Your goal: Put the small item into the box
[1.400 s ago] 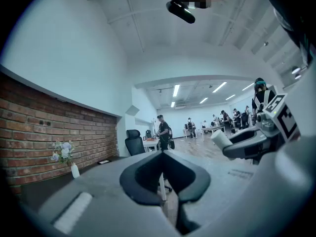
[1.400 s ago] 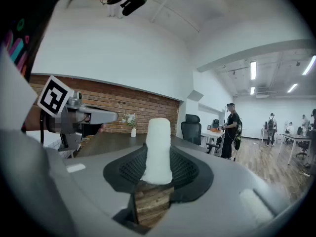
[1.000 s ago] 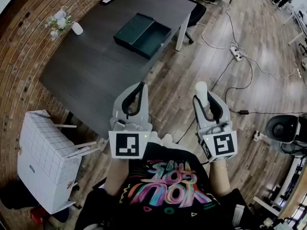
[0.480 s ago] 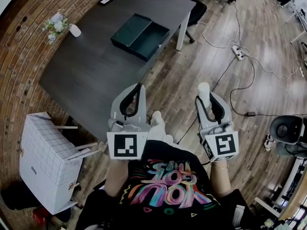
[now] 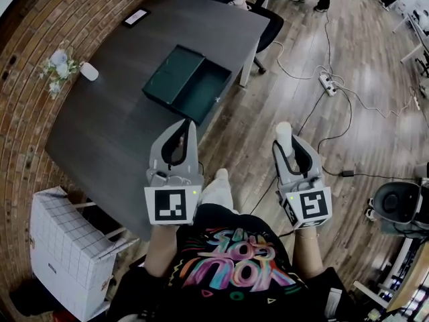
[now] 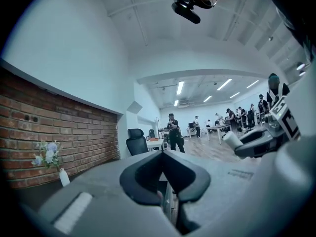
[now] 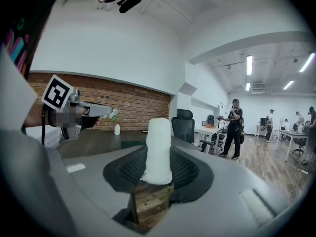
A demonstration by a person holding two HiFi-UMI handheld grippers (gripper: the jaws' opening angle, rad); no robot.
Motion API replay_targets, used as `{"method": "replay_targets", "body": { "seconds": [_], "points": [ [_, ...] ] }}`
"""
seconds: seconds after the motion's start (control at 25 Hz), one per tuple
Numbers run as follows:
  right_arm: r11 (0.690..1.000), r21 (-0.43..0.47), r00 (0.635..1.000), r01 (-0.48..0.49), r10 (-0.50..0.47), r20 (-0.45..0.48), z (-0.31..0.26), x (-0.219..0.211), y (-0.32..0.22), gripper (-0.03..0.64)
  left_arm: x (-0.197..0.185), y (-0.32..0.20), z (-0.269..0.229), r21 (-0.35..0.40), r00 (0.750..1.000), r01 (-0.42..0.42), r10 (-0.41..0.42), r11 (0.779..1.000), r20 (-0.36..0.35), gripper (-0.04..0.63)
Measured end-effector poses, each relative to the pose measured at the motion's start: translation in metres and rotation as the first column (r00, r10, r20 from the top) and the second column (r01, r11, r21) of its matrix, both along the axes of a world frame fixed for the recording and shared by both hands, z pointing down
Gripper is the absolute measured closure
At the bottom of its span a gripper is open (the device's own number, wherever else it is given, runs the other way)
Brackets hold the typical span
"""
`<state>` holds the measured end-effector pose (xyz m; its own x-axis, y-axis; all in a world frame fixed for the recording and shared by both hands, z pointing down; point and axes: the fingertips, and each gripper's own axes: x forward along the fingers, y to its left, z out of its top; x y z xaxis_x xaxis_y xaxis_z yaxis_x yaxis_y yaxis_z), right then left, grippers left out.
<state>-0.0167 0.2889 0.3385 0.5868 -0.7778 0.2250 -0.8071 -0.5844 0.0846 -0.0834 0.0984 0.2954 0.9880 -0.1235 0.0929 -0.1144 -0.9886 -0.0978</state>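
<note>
**A:** What are the jaws doing?

**B:** The right gripper [image 7: 158, 176] pinches a white roll [image 7: 158, 147] by its lower end. Most of the roll stands upright above the pads. The left gripper [image 6: 162, 155] has its tips pressed together with nothing between them.

**A:** So the step is carrying the roll over?

**B:** I'd say so. In the head view the right gripper is above the wooden floor [image 5: 348, 79], well apart from the box [image 5: 204, 94]. The box sits open near the table [image 5: 107, 133] edge, ahead and to the left. What looks like its lid [image 5: 171, 74] lies flat against its far side.

**A:** How would you do it well?

**B:** Keep the pinch steady, since the hold is low on a tall piece and it could tip if jolted. Come in over the near edge of the table and aim for the open half, not the lid. Lower the roll inside the walls before spreading the jaws, so it lands rather than drops. It may need laying on its side, as the box looks shallow. The left gripper can stay clear, or steady the box if it slides.

**A:** And the roll itself?

**B:** It's a plain white cylinder with a rounded top and a matte, slightly uneven surface. It looks soft, like wrapped paper or gauze, though I can't tell which. It's narrow enough to fit the box easily.
</note>
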Motion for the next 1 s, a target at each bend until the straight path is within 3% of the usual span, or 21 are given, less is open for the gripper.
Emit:
{"method": "replay_targets", "body": {
  "seconds": [0.36,1.0],
  "points": [
    [1.000,-0.010,1.000,0.007,-0.007,0.023,0.003,0.073,-0.057,0.478,0.070,-0.062,-0.002,-0.001,1.000,0.012,-0.012,1.000,-0.012,0.594],
    [0.999,-0.018,0.996,0.047,-0.045,0.083,0.029,0.105,-0.107,0.477,0.102,-0.108,0.016,-0.015,0.999,0.044,-0.044,0.999,0.007,0.594]
  ]
}}
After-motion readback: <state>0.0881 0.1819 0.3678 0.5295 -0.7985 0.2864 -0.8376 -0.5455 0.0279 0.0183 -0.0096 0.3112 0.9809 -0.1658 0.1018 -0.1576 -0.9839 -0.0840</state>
